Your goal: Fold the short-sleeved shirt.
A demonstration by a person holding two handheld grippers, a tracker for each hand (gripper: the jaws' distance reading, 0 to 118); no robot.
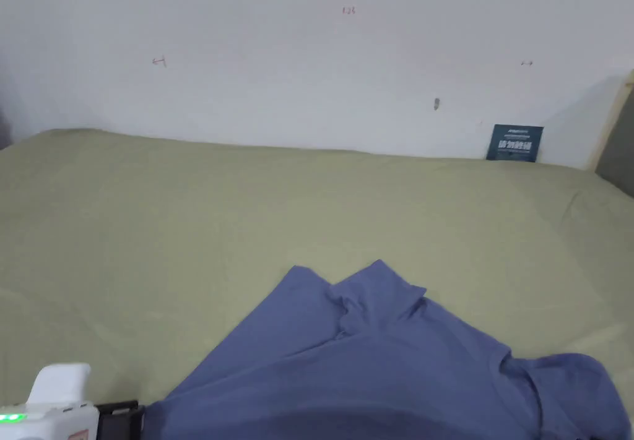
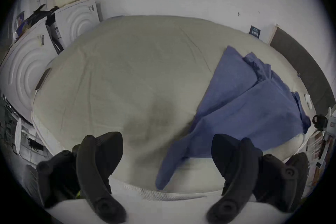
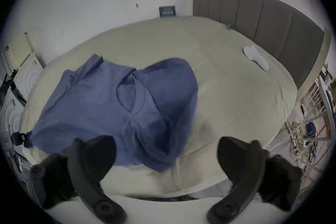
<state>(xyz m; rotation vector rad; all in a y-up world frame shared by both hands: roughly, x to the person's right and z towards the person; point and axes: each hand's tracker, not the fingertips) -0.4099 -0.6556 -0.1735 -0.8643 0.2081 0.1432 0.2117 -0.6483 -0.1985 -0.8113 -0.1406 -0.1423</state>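
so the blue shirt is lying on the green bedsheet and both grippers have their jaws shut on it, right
Not quite. The blue shirt does lie on the green bedsheet, but both gripper views show the left gripper and right gripper with jaws wide open, holding nothing.

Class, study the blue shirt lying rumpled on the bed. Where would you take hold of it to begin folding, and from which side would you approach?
Take the blue shirt at its near hem, which drapes over the bed's front edge. That edge hangs free, so jaws can close around it from the person's side. The right gripper and left gripper are both open, one for each hem corner. The bunched sleeves probably need spreading first.
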